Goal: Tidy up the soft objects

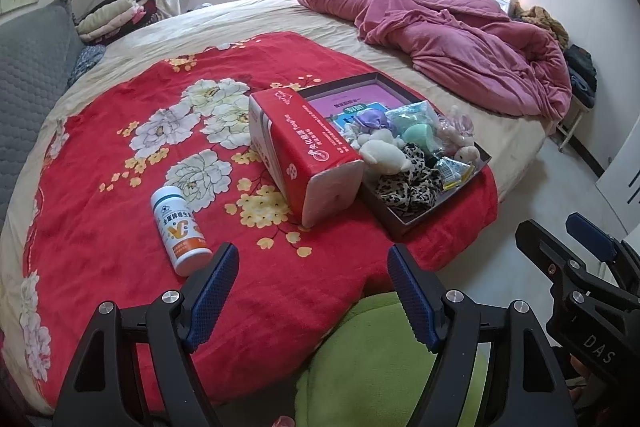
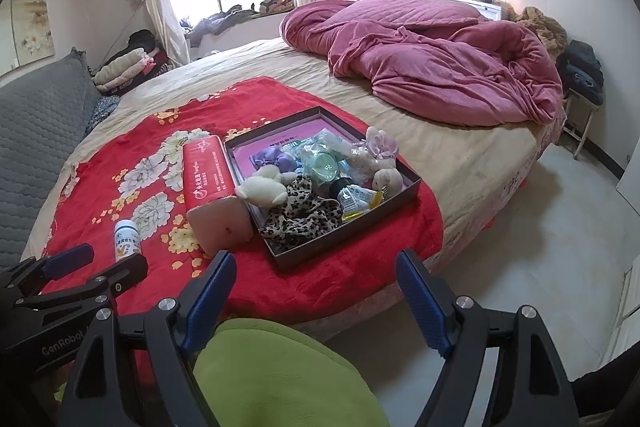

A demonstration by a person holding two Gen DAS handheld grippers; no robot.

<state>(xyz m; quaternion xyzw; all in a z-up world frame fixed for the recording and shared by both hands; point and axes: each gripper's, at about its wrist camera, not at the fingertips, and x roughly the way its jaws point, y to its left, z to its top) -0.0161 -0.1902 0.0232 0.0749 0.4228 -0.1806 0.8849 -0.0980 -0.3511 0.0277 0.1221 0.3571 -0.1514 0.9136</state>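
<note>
Most soft things — a white plush toy (image 2: 262, 189), a leopard-print scrunchie (image 2: 298, 215), a purple bow (image 2: 272, 159) — sit in the shallow box (image 2: 344, 241) at frame centre, the tissue pack (image 2: 208, 175) outside it, while left gripper (image 1: 312, 287) and right gripper (image 2: 316, 291) hang spread, empty, low in frame.

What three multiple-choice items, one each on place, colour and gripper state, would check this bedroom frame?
1. Where does the white bottle lie?
A. inside the box
B. on the red floral blanket, left of the tissue pack
C. on the floor

2. What colour is the crumpled quilt at the far side of the bed?
A. pink
B. blue
C. grey

3. How stand the left gripper and the right gripper?
A. both shut on a toy
B. one shut
C. both open, holding nothing

Key: 1 B, the bottle rests on the blanket beside the pack; 2 A, the quilt is pink; 3 C, nothing sits between either pair of pads.
</note>
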